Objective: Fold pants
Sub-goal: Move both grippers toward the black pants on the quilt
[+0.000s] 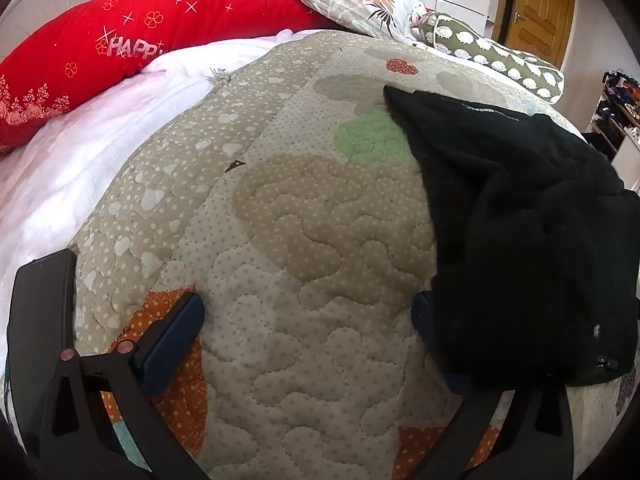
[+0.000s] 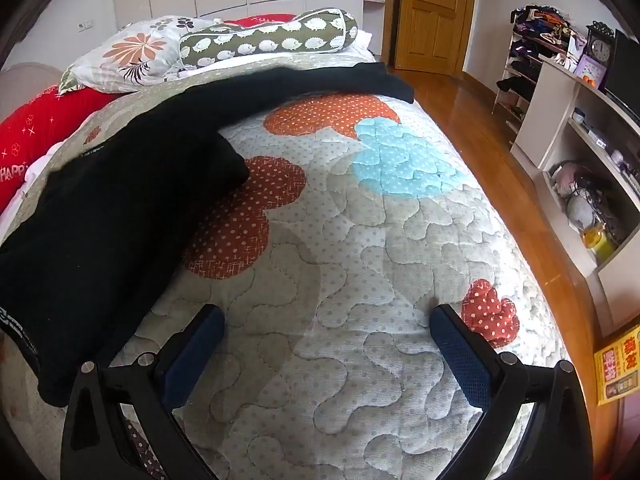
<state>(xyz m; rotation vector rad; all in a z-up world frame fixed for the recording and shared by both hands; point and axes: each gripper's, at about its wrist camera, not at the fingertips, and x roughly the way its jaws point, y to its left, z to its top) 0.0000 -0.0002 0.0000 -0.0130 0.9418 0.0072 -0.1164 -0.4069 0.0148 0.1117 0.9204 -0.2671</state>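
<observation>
Black pants [image 2: 112,208] lie on the quilted bedspread [image 2: 340,240]. One leg stretches to the far right bed edge; the other part is bunched over the waist end at near left. In the left wrist view the pants [image 1: 520,220] lie at the right and cover the tip of my right finger. My left gripper [image 1: 308,320] is open over bare quilt [image 1: 300,240], just left of the pants. My right gripper [image 2: 328,332] is open and empty over the quilt, to the right of the pants' near end.
A red pillow [image 1: 100,48], a floral pillow [image 2: 128,56] and a hedgehog-print bolster [image 2: 268,36] lie at the bed's head. A white blanket [image 1: 60,160] lies at left. Wooden floor [image 2: 480,120], white shelves [image 2: 580,152] and a door [image 2: 432,12] are to the right.
</observation>
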